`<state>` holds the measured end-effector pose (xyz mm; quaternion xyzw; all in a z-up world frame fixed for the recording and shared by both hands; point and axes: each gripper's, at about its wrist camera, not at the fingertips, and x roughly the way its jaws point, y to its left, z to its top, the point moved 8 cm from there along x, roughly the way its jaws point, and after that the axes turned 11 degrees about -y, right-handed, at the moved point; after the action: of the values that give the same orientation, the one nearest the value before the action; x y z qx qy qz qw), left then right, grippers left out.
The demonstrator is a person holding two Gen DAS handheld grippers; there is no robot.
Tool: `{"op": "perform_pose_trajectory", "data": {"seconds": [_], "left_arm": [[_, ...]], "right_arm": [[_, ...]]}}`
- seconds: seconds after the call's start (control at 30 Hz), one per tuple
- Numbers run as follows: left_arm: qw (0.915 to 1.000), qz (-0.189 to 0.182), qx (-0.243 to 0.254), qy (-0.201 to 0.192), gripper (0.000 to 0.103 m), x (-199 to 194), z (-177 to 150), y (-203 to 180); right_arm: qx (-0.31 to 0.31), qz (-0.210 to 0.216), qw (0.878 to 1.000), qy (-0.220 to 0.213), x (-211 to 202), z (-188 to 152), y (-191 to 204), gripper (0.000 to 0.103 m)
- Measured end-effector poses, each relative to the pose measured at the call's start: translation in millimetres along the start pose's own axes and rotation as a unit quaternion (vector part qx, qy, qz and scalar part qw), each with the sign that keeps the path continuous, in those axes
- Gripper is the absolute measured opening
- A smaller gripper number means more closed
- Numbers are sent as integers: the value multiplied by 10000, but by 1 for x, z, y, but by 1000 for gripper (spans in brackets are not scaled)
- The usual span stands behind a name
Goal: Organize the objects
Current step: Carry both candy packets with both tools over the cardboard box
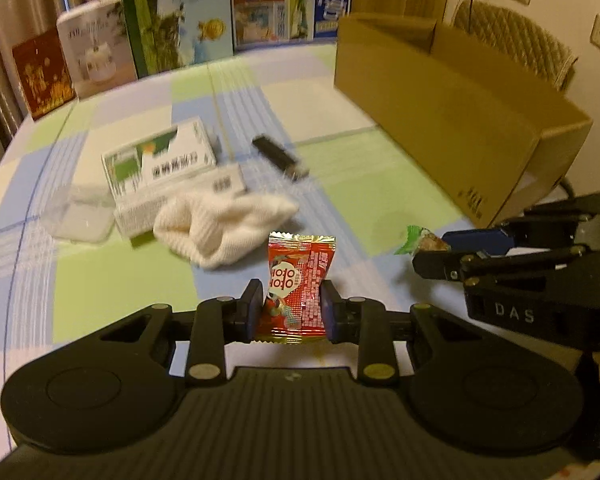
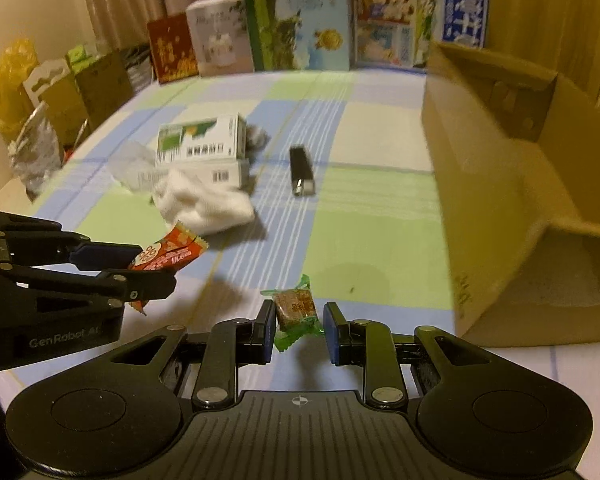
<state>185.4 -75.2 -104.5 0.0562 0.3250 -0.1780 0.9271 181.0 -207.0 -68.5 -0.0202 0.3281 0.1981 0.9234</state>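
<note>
Left hand-held gripper (image 1: 289, 309): found clamped on red snack packet (image 1: 298, 286), held upright off the desk (image 1: 360, 184). Right hand-held gripper (image 2: 299, 326): found part-open, straddling green-wrapped candy (image 2: 296, 306), left pad touching or nearly so, right pad apart; candy judged loose on desk. Risk noted: closing on wrapper tail alone, candy slipping or skidding aside. Glossy red packet, pinched low on its body, judged liable to slide out in transit. Beyond: white sock (image 2: 204, 204), stacked medicine boxes (image 2: 202, 142), black lighter (image 2: 301, 170), all untouched. Open cardboard box (image 2: 512, 184) at right, presumed destination; near wall high, snagging or short drop judged possible.
</note>
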Motion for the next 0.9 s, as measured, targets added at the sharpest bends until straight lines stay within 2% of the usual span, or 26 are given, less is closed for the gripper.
{"op": "perform_pose_trajectory", "data": {"seconds": [0.27, 0.43, 0.63, 0.9], "left_arm": [[9989, -217, 59, -408, 26, -24, 55, -40], [9966, -471, 174, -656, 26, -26, 94, -80], [9929, -850, 335, -759, 26, -3, 130, -139], [9899, -1063, 517, -779, 26, 33, 155, -187]], "right_arm": [[176, -251, 9969, -724, -58, 53, -23, 22], [325, -698, 9914, -1060, -90, 83, -72, 22], [509, -1277, 9838, -1149, -106, 98, -144, 22], [779, -1428, 9809, -1064, -103, 96, -201, 23]]}}
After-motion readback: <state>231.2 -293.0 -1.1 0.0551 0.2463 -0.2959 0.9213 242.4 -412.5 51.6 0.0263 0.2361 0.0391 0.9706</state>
